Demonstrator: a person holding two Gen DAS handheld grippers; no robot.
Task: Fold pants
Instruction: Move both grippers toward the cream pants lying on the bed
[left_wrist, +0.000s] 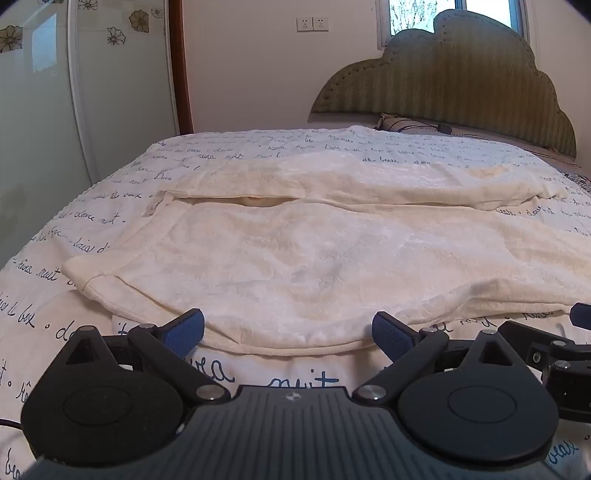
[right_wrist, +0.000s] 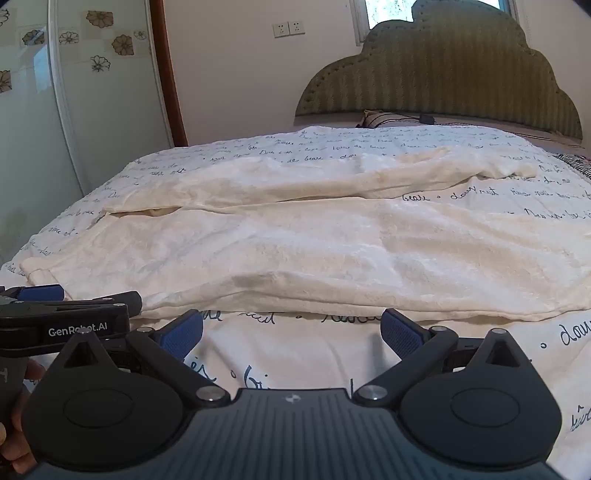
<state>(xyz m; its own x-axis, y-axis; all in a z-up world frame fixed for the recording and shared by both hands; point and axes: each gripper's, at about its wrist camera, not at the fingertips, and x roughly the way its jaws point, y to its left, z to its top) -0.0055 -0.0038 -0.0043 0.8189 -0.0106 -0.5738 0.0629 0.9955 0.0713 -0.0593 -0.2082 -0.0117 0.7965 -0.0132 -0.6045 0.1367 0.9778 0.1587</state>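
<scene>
Jaws of both the left gripper and right gripper gape empty just short of the pants, so each should pinch the near hem squarely, taking both layers.

Soft window daylight, sharp, fisheye-bent edges

Both wrist cameras sit low at the near edge of the bed, side by side, angled slightly down and facing its far green scalloped padded headboard. Each shows the cream textured fabric pants spread on the white script-printed bedspread.
</scene>
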